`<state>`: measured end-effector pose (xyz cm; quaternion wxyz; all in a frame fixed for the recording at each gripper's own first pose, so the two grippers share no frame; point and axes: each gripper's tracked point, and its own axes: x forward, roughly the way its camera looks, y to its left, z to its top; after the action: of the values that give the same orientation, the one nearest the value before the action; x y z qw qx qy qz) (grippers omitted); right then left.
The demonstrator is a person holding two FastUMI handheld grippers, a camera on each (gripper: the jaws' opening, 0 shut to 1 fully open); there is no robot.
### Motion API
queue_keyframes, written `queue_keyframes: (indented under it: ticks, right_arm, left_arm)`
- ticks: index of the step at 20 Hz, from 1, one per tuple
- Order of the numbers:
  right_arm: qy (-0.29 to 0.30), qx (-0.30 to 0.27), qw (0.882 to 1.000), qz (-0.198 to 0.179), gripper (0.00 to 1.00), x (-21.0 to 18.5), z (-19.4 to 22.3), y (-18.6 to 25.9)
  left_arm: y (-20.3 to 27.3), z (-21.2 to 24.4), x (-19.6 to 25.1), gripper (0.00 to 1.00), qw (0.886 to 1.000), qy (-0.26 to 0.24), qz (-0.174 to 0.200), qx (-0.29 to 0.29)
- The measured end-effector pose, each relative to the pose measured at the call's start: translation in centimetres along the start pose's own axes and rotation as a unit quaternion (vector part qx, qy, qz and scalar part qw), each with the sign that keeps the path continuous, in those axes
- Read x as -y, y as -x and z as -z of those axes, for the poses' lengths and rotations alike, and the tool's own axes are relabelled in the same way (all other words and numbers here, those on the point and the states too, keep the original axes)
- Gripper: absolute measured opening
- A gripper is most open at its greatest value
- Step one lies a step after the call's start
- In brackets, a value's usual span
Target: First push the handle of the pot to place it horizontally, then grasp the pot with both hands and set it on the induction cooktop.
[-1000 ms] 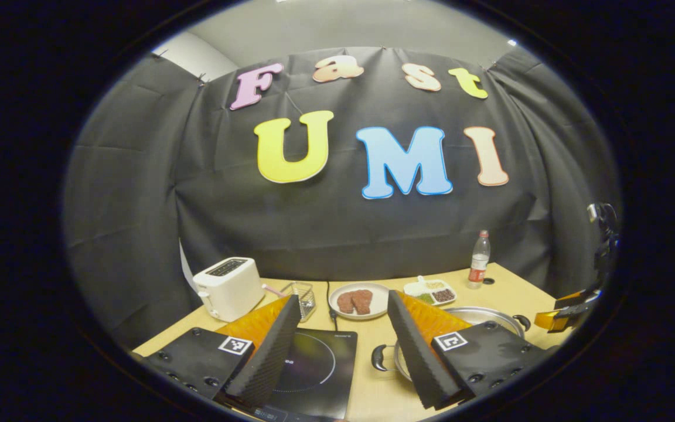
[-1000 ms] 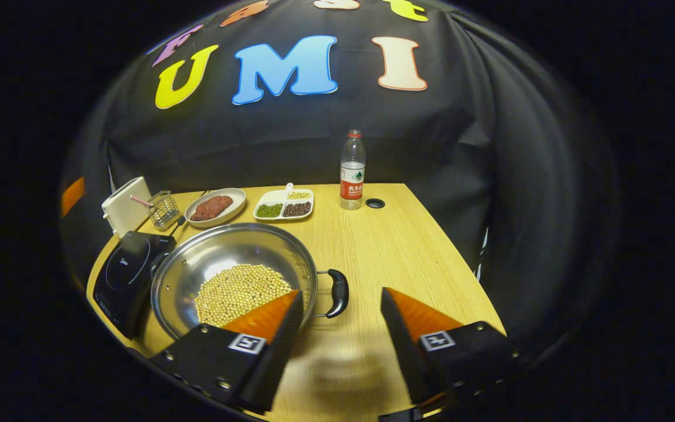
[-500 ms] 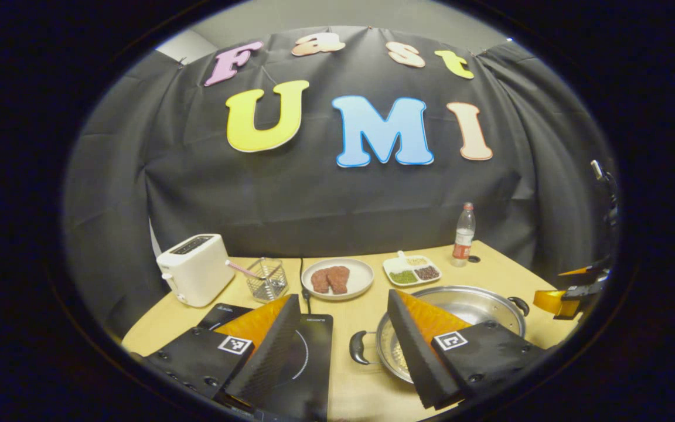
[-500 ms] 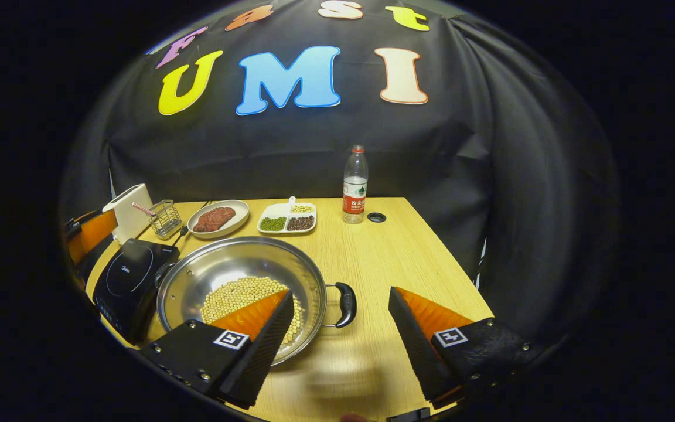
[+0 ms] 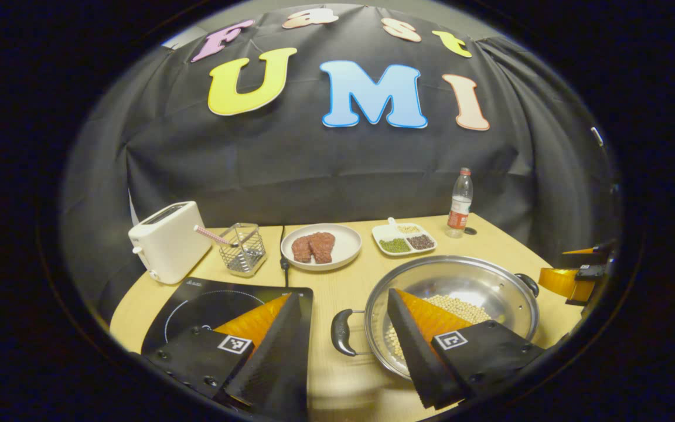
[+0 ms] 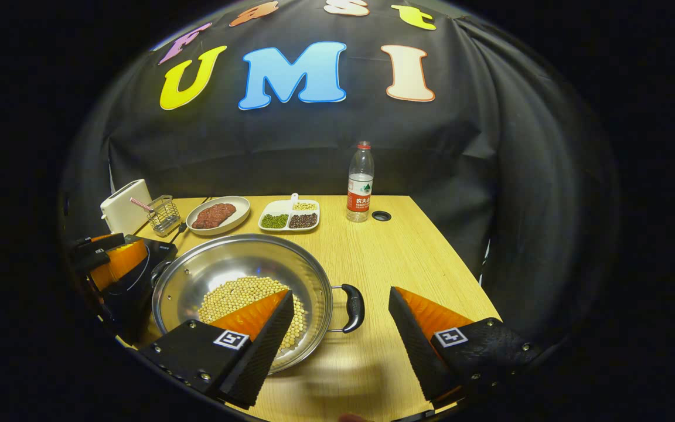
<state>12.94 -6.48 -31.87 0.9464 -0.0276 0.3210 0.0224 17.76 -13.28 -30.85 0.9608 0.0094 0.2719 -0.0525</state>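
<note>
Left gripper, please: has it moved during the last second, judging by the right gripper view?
Yes. The left gripper has come in from beside the toaster and now hangs over the cooktop, next to the pot.

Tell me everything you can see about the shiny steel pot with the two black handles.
The wide, shallow stainless steel pot stands upright on the wooden table, lidless, with a polished rim and reflective inner wall. A layer of pale yellow beans covers its bottom. A black loop handle sticks out on one side, and another on the opposite side, facing the black induction cooktop beside it. Each open gripper, left and right, straddles a handle with one finger above the bowl; contact can't be judged.
</note>
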Motion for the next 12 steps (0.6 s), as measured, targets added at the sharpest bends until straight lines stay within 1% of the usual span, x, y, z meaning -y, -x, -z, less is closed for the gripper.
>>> queue_keyframes:
  ticks: [1, 2, 3, 7, 12]
  right_arm:
    - [0.001, -0.002, 1.0, -0.001, 0.99, -0.1, 0.1, -0.2]
    - [0.001, -0.003, 1.0, -0.001, 0.99, -0.2, 0.2, -0.5]
    - [0.002, -0.006, 1.0, -0.001, 0.99, -0.3, 0.3, -0.8]
    - [0.003, -0.017, 1.0, 0.0, 0.99, -0.4, 1.0, -2.0]
    - [0.004, -0.037, 0.999, 0.003, 0.99, -0.4, 2.4, -3.8]
  left_arm:
    - [-0.4, 0.7, 0.1, 0.97, 1.0, 0.003, 0.002, -0.009]
    - [-0.9, 1.4, 0.1, 1.0, 1.0, 0.005, 0.002, -0.017]
    - [-1.3, 1.9, 0.2, 0.98, 1.0, 0.004, 0.003, -0.025]
    - [-2.5, 3.6, 0.9, 0.98, 0.999, -0.006, 0.009, -0.047]
    - [-4.1, 5.4, 1.1, 0.98, 0.997, -0.005, 0.011, -0.077]
